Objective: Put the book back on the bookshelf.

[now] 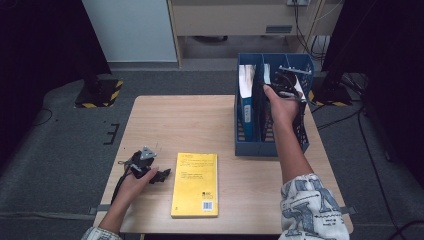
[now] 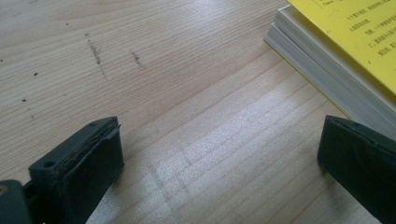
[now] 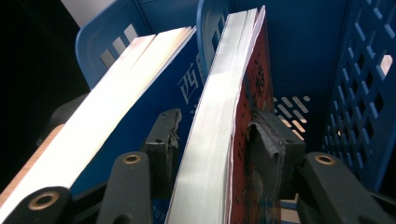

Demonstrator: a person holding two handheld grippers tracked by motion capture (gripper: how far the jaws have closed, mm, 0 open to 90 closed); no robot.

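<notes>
We've got the right tool (image 3: 212, 140) astride the red-covered book (image 3: 219, 116), which stands upright in the middle slot of the blue file rack (image 1: 300, 130); its jaws are slack, with a gap at the left pad. The book looks stiff and fairly heavy, best pinched across its covers near the top edge. Over by the yellow book (image 1: 195, 184) on the desk (image 1: 175, 125), our left tool (image 2: 219, 172) sits wide open, empty.

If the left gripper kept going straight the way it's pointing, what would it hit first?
Probably the bare wooden table: the left gripper looks down onto it between open jaws. The yellow book lies off to one side, likely just outside that line, though depth is hard to judge.
</notes>
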